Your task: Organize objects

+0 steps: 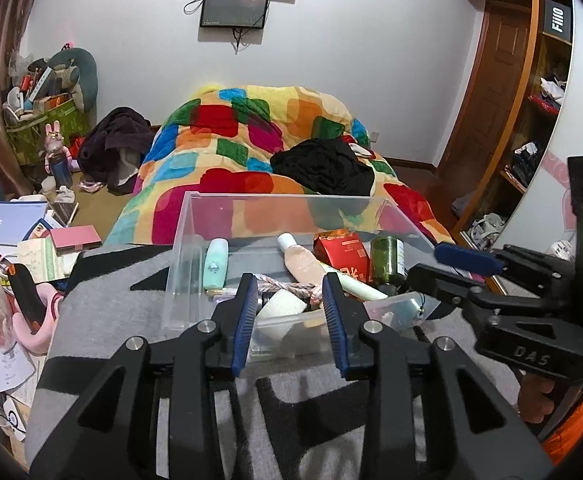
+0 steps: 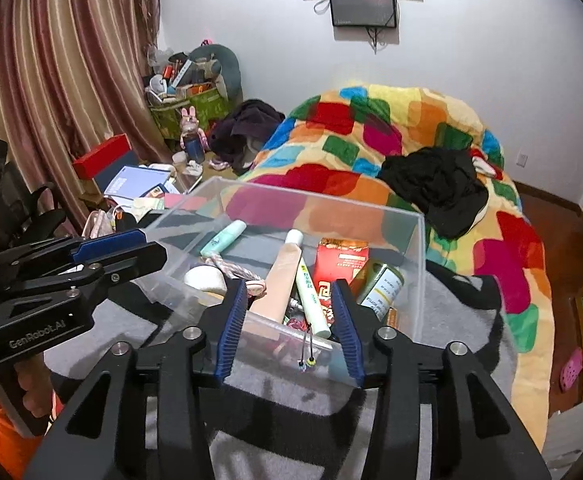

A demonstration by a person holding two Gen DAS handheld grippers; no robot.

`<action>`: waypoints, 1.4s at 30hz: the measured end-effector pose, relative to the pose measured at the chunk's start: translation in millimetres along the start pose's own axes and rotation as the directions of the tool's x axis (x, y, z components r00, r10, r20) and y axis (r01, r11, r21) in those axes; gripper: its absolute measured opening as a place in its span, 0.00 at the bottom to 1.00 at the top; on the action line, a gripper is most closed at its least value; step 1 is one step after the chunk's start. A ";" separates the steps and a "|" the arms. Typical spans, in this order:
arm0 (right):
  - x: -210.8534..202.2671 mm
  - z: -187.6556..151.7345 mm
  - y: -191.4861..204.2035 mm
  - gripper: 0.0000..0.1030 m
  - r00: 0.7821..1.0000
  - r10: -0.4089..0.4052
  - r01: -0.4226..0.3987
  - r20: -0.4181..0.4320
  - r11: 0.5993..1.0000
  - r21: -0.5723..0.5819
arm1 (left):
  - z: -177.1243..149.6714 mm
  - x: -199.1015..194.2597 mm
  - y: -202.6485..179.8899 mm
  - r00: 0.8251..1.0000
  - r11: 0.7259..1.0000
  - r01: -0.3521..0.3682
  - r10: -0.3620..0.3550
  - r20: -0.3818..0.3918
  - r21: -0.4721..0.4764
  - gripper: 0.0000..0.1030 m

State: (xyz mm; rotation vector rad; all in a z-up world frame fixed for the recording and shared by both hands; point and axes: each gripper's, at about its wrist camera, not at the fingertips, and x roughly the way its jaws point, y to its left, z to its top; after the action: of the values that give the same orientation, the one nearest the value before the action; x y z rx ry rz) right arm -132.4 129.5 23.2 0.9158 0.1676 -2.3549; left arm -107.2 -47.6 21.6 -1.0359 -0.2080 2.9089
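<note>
While both grippers gape empty, clear bin [image 1: 187, 240] sits just ahead.

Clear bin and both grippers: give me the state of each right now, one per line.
clear bin: open-topped, upright, holding toiletries
left gripper: open, empty, at the bin's near wall
right gripper: open, empty, at the bin's near wall
mint bottle: lying down, capped
green jar: lying tilted

a home bedroom: bed under a colourful quilt [image 1: 251, 148], striped curtains [image 2: 63, 80], wooden wardrobe [image 1: 503, 92]
</note>
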 end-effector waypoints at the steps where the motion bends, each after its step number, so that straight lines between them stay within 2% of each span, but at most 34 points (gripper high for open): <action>1: -3.6 -0.8 0.9 0.42 1.000 -0.006 0.006 0.010 1.000 -0.003 | -0.9 -1.5 -1.0 1.000 1.000 -0.002 0.002 0.004 0.004 0.33; 4: -12.9 -4.1 2.5 0.44 0.999 -0.012 0.012 0.034 1.000 -0.011 | -5.7 -7.7 -5.0 1.000 1.000 -0.009 0.008 0.021 0.022 0.38; 6: -18.3 -7.7 2.9 0.46 0.999 -0.010 0.011 0.046 1.000 -0.014 | -9.3 -11.8 -8.1 0.999 0.999 -0.020 0.019 0.038 0.037 0.46; 10: -25.3 -15.5 3.5 0.52 0.998 -0.005 0.006 0.062 1.000 -0.014 | -16.0 -18.8 -13.8 0.997 0.998 -0.032 0.028 0.067 0.061 0.55; 12: -26.8 -19.8 5.3 0.55 0.998 -0.004 0.005 0.064 1.000 -0.014 | -19.5 -21.5 -14.9 0.997 0.997 -0.031 0.026 0.076 0.065 0.62; 14: -27.4 -22.4 5.9 0.62 0.998 -0.005 0.006 0.066 1.000 -0.014 | -22.4 -22.7 -15.6 0.996 0.997 -0.032 0.026 0.080 0.071 0.65; 17: -29.7 -28.2 7.5 0.65 0.998 -0.010 0.011 0.068 1.000 -0.016 | -28.3 -23.5 -17.7 0.997 0.997 -0.031 0.025 0.078 0.075 0.77; 23: -33.3 -36.5 9.9 0.72 0.998 -0.016 0.017 0.068 1.000 -0.016 | -35.6 -22.0 -17.6 0.998 0.998 -0.016 0.012 0.065 0.063 0.77; 42: -31.8 -42.5 7.7 0.74 0.998 -0.014 0.013 0.059 1.000 0.004 | -40.0 -17.5 -14.4 0.999 0.999 -0.012 0.010 0.045 0.038 0.78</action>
State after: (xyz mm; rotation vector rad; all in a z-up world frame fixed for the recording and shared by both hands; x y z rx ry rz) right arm -85.0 152.3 12.6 0.8484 0.1464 -2.3922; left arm -68.4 -30.4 3.9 -0.9702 -0.1474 2.9359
